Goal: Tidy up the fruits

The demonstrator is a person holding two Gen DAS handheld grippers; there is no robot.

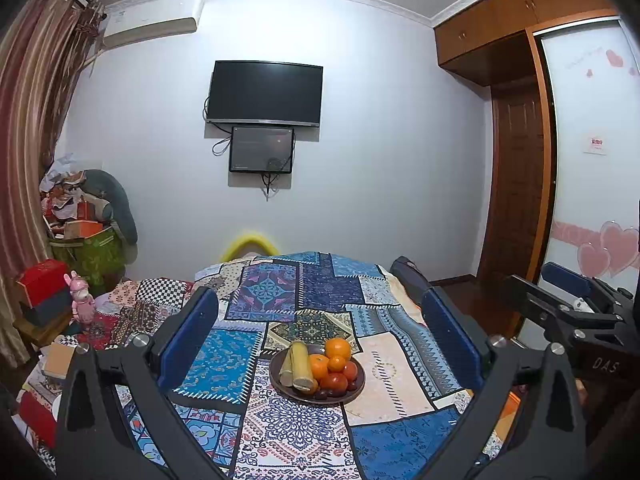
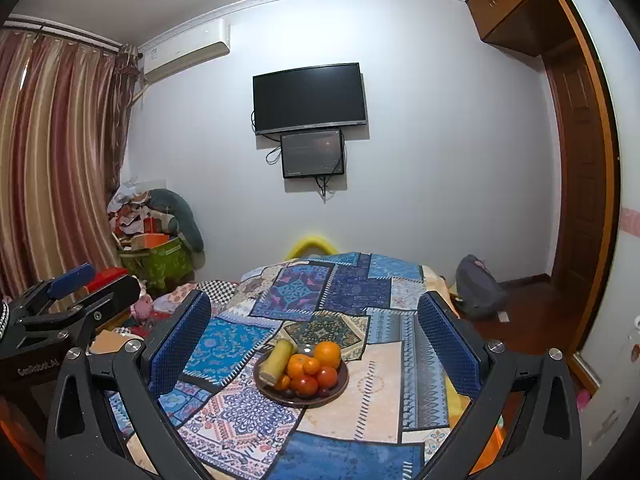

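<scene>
On the patchwork cloth (image 1: 376,364) that covers the table, your landmark is the brown plate (image 1: 357,385), and everything else sits relative to it. Piled on that plate are the oranges (image 1: 338,349) toward its far side, red tomatoes (image 1: 334,383) toward its near side, and two pale yellow-green stalks (image 1: 300,364) lying side by side along its left half, their cut ends facing you. A few small dark fruits (image 1: 326,393) rest at the plate's near rim; what kind they are is hard to tell at this size.

Your left gripper (image 1: 320,344) hangs above and nearer than the plate with its blue pads (image 1: 188,336) spread wide, holding nothing, the plate framed between them. Your right gripper (image 2: 314,340) sits the same way in its own view, fingers far apart and empty, with the plate (image 2: 338,388) between the pads and slightly left of middle. Each gripper shows at the edge of the other's view, so they are side by side on the near side of the plate.

Beyond the plate, on the far wall, a dark television (image 1: 265,94) hangs with a smaller screen (image 1: 262,150) just under it
</scene>
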